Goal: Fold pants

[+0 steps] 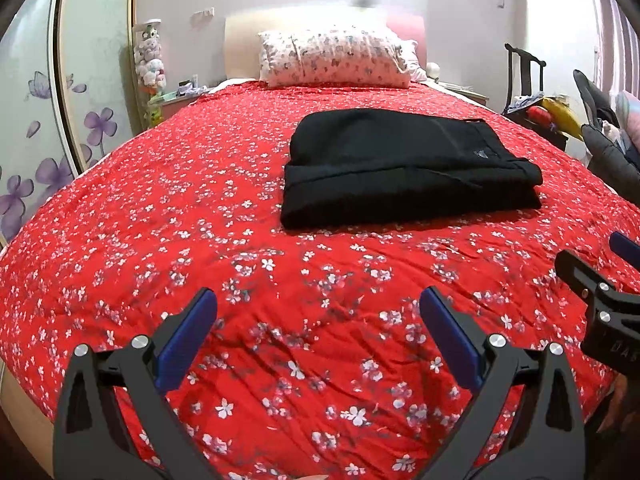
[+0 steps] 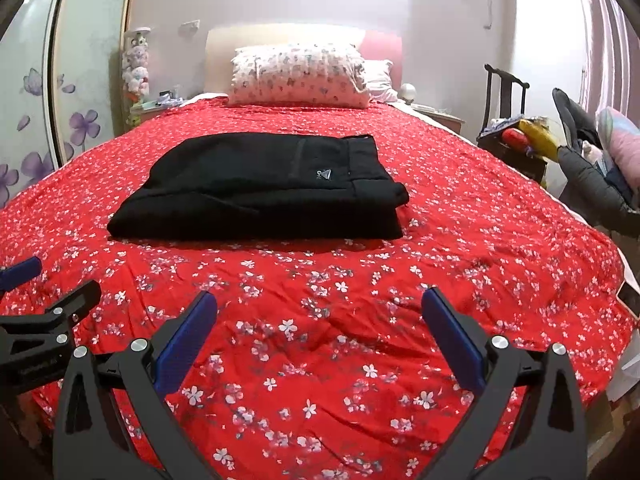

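Black pants (image 2: 264, 188) folded on red bedspread (image 2: 320, 340); both grippers (image 1: 318, 336) (image 2: 320, 336) spread wide, empty. Could unfold if snagged.

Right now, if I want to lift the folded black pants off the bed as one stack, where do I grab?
Probably the near edge of the black pants, coming in low from the foot of the bed. That side faces both open grippers, left gripper and right gripper, and shows the stacked layers, so each can pinch the whole stack near a corner.
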`<state>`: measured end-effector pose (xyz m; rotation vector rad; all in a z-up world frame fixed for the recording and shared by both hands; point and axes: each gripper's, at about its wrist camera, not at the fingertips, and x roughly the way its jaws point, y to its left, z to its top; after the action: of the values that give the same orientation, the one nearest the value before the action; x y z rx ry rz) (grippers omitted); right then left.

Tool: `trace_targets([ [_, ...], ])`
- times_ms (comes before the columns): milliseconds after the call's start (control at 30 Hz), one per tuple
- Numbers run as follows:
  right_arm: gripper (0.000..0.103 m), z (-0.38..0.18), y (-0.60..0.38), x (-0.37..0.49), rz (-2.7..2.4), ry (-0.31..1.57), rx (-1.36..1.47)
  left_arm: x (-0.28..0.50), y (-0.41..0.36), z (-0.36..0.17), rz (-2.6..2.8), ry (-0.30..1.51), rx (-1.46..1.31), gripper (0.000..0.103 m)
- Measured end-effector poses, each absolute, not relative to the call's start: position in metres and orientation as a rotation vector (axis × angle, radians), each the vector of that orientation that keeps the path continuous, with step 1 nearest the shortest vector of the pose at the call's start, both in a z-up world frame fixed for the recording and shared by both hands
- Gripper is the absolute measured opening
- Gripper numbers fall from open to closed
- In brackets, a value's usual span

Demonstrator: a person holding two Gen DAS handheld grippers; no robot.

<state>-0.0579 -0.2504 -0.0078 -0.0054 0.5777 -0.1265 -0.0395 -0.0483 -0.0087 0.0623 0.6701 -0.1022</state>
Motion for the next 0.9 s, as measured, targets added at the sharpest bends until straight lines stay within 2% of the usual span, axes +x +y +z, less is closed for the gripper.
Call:
trace_targets([
  [900,0.102,-0.013,-0.260,-0.053,-0.140,0.602,0.011,-0.043,-0.071,-0.017,-0.176,0.684,0.133,0.101],
])
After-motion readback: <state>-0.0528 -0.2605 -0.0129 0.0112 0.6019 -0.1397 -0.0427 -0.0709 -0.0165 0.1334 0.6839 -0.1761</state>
